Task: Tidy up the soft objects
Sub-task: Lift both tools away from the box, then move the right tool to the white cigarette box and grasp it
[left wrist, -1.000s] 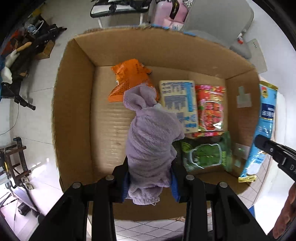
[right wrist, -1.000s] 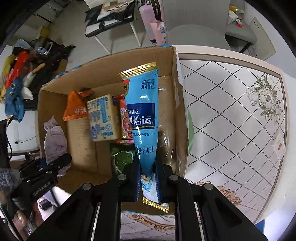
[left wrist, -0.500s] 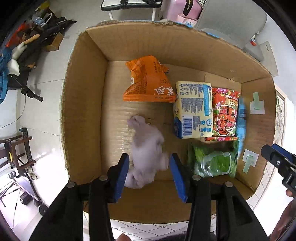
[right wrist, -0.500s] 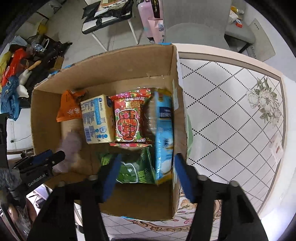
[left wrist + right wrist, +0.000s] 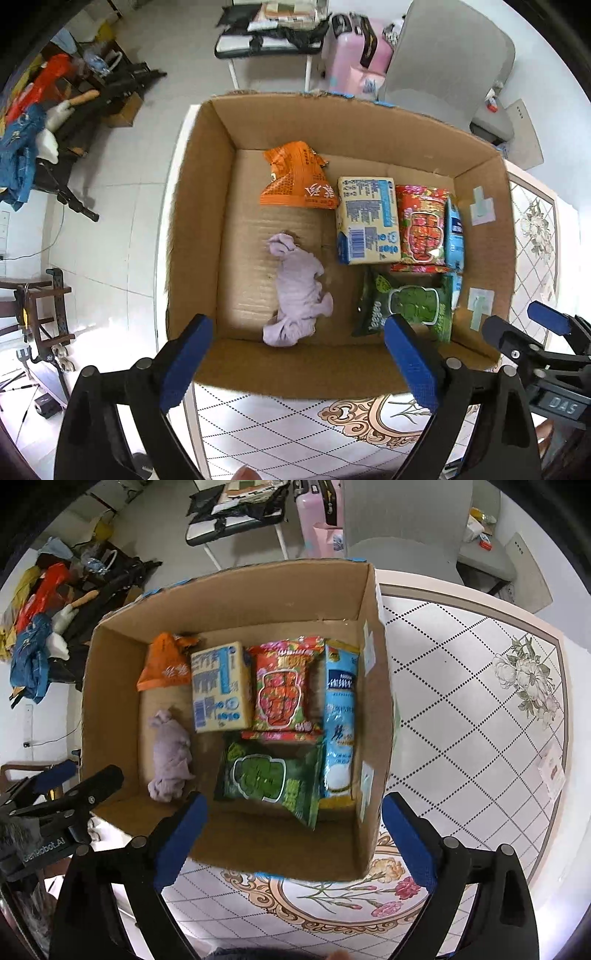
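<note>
Cardboard is filling both of our views: an open cardboard box (image 5: 207, 206) is sitting on a tiled, flower-patterned surface (image 5: 480, 701), its left wall running along the surface's left edge with bare floor (image 5: 110, 184) beyond. To the box's right the surface is lying open toward its far border, and a narrower strip is showing in front of the near wall.

We are holding the left gripper (image 5: 295, 363) above the box's near wall, its blue fingers (image 5: 186, 363) spread wide and gripping nothing. We are holding the right gripper (image 5: 291, 840) over the near right corner, its fingers (image 5: 410, 840) equally wide and empty.

Inside, the lavender cloth (image 5: 295, 291) is lying crumpled on the box floor, toward the near left, with bare cardboard on its left. An orange snack bag (image 5: 295, 177) is resting beyond it toward the far wall. A cream and blue carton (image 5: 219, 686) is lying beside a red snack packet (image 5: 282, 686), and a light blue pouch (image 5: 340, 723) is lying along the right wall. A green snack bag (image 5: 269, 775) is sitting in front of the carton and red packet, near the front wall.
</note>
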The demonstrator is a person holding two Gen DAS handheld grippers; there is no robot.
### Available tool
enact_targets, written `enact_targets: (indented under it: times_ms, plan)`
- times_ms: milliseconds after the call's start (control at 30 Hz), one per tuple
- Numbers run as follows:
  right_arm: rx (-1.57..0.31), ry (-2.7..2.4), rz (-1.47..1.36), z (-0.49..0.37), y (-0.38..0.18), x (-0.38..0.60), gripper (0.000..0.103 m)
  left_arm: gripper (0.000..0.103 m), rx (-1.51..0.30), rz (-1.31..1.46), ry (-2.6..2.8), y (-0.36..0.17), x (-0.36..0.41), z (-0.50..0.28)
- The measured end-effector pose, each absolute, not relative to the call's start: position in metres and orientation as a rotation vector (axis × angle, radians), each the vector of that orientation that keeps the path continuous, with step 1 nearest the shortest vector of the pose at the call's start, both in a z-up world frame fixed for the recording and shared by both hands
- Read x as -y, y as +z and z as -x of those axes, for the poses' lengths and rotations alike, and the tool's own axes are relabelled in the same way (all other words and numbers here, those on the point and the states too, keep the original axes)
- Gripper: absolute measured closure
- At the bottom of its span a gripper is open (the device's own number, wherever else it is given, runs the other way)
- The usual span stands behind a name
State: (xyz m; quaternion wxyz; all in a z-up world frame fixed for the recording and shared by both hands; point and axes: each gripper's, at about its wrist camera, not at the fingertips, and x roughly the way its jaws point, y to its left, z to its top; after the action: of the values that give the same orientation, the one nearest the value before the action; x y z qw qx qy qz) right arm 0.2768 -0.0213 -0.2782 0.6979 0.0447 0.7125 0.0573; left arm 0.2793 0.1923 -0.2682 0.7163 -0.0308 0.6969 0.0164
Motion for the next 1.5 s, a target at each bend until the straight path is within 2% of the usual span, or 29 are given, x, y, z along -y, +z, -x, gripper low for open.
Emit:
enact_targets:
  times_ms: [233, 633, 1000, 1267, 1500]
  plan:
    - [-1.496, 0.102, -0.064, -0.243, -0.250, 0.024, 0.004, 0.008, -1.492, 0.070, 0.030, -0.246, -0.183, -0.249]
    - [-1.329, 0.111, -0.091, -0.179, -0.161, 0.042, 0.004, 0.008, -1.335, 0.058, 0.034, -0.170, -0.175, -0.190]
    - [-1.230, 0.120, -0.091, -0.131, -0.109, 0.050, 0.004, 0.008, -1.207, 0.053, 0.045, -0.109, -0.168, -0.152]
    - [-1.244, 0.124, -0.132, -0.131, -0.113, 0.069, 0.004, 0.008, -1.219, 0.052, 0.054, -0.111, -0.155, -0.151]
    - [-1.308, -0.009, -0.351, -0.150, -0.148, 0.172, 0.004, 0.008, -1.269, 0.051, 0.041, -0.136, -0.108, -0.180]
